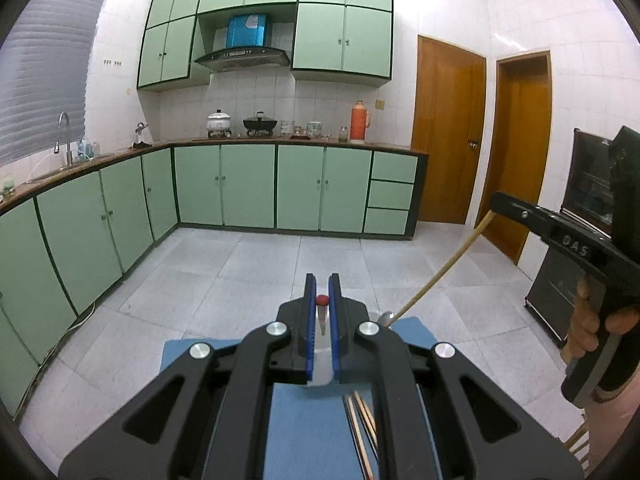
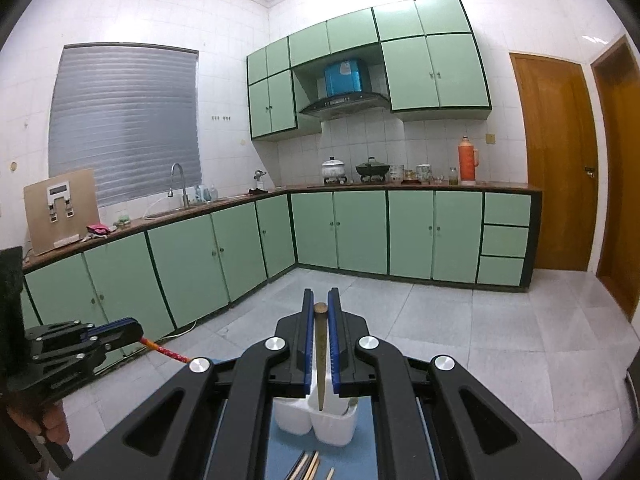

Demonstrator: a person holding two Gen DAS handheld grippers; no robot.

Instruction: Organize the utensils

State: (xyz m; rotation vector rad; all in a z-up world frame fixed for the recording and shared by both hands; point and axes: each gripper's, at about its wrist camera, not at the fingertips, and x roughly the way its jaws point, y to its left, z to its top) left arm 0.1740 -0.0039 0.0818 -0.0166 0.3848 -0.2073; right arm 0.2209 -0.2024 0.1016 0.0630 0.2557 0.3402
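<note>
My left gripper [image 1: 322, 282] is shut on a chopstick [image 1: 322, 301] with a red end, which shows between the blue pads. In the right wrist view that left gripper [image 2: 138, 333] holds the red patterned chopstick [image 2: 166, 351], which slants down to the right. My right gripper [image 2: 320, 295] is shut on a brown wooden chopstick [image 2: 320, 360], whose thin tip reaches down into the white utensil holder [image 2: 294, 420]. From the left wrist view, the right gripper [image 1: 496, 201] is at the right, and its wooden chopstick [image 1: 440, 272] slants down towards the mat.
The holder stands on a blue mat [image 2: 288, 452], where several loose chopsticks [image 2: 308, 466] lie near the front. A person's hand [image 1: 588, 328] grips the right tool's handle. Green cabinets [image 1: 248, 188], a tiled floor and wooden doors [image 1: 448, 132] lie beyond.
</note>
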